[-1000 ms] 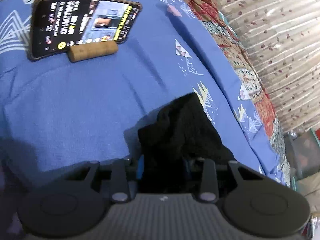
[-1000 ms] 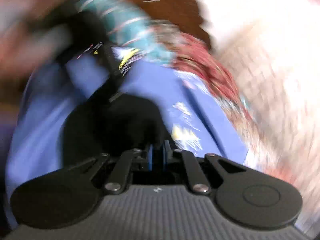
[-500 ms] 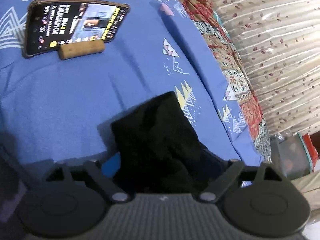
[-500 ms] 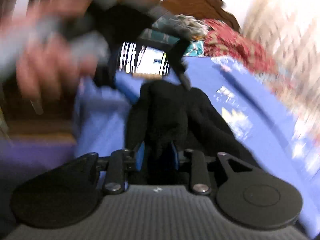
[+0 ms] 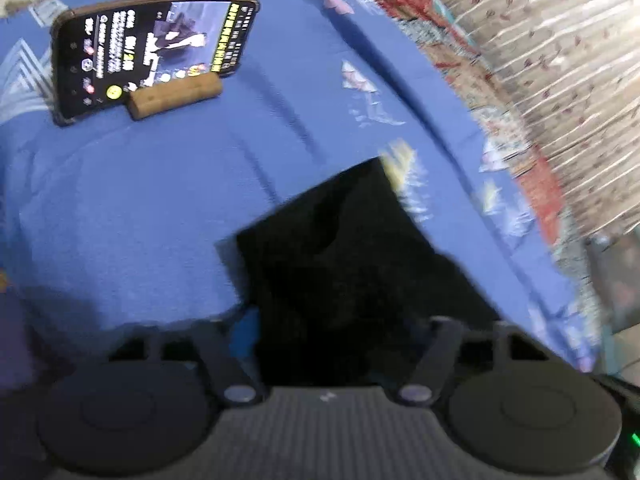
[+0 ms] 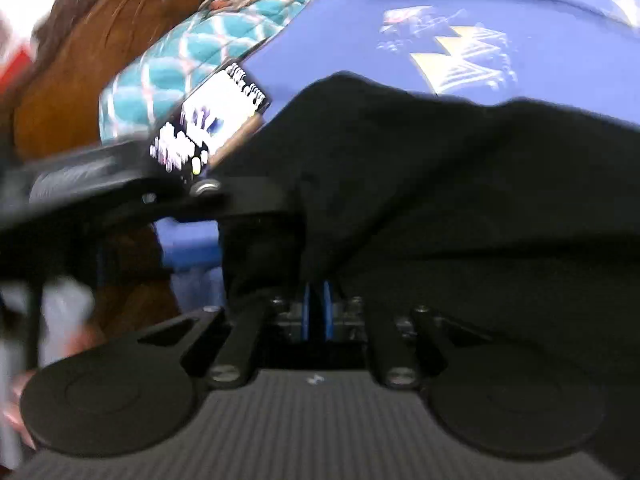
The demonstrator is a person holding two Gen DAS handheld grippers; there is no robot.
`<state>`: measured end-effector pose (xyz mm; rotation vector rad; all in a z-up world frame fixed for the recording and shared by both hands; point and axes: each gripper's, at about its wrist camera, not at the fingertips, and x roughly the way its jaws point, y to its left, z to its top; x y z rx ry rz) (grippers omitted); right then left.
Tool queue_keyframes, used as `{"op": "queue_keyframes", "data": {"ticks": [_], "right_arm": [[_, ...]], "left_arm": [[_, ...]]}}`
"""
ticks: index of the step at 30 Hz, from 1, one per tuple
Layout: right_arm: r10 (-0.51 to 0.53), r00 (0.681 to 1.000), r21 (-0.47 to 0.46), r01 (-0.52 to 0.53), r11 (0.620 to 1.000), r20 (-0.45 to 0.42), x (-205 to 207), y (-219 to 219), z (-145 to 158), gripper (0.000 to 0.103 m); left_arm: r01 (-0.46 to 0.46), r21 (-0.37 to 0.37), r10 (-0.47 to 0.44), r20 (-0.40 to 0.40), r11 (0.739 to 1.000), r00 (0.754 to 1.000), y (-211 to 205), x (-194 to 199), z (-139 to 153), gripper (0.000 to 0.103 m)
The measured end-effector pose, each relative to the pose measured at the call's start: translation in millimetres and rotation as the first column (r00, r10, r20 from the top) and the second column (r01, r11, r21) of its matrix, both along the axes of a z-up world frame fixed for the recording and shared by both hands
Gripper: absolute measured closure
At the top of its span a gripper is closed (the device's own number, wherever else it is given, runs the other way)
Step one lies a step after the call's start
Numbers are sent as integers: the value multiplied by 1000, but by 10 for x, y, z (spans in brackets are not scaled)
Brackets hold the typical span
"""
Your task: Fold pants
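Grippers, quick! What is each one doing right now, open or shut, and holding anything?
Left gripper: jaws closing, black pants between them.
Right gripper: jaws shut, pinching a fold of the pants.

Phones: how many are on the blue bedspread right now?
1. The phone lies screen-up at the far left of the blue bedspread, propped against a small wooden block, beyond the black pants. The pants could hide another.
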<state>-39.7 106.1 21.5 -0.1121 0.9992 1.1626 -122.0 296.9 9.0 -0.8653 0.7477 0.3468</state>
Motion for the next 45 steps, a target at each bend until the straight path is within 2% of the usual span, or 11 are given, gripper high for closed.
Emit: {"op": "queue_keyframes", "data": {"ticks": [2, 13, 16, 18, 20, 22, 25, 28, 33, 38, 45], "right_arm": [[21, 999, -10, -20, 1000, 46, -93, 46, 46, 91], [-136, 990, 160, 140, 977, -38, 115, -350, 241, 88], [-119, 990, 128, 129, 983, -78, 146, -283, 168, 88], [-64, 993, 59, 70, 996, -100, 65, -182, 29, 88], [-71, 995, 85, 77, 993, -72, 21, -219, 53, 88], [-86, 990, 131, 100, 986, -112, 93, -311, 134, 88], [-140, 984, 192, 159, 968, -113, 204, -570, 273, 86], [-205, 966, 214, 236, 948, -154, 257, -907, 279, 85], [-311, 922, 183, 355, 917, -230, 205, -1423, 100, 85], [-373, 883, 158, 428, 890, -286, 216, -1656, 30, 85], [-369, 893, 189, 421, 887, -259, 188, -1677, 138, 84]], "left_arm": [[-1, 3, 1, 10, 1000, 1000, -2, -31, -13, 50], [-25, 85, 18, 76, 996, 997, -48, -394, 295, 49], [-51, 91, 39, 124, 995, 991, -81, -460, 429, 49], [-29, 101, 14, 145, 994, 989, -156, -395, 505, 49], [19, 116, -38, 157, 993, 987, -281, -290, 554, 49], [84, 136, -106, 162, 987, 981, -436, -163, 575, 49], [166, 160, -191, 154, 973, 969, -656, 37, 545, 49], [205, 159, -225, 121, 966, 967, -785, 176, 440, 49], [245, 197, -243, -35, 949, 969, -894, 276, 184, 52], [243, 186, -241, -35, 952, 970, -829, 209, 133, 55], [250, 211, -244, -54, 945, 968, -880, 252, 132, 55]]}}
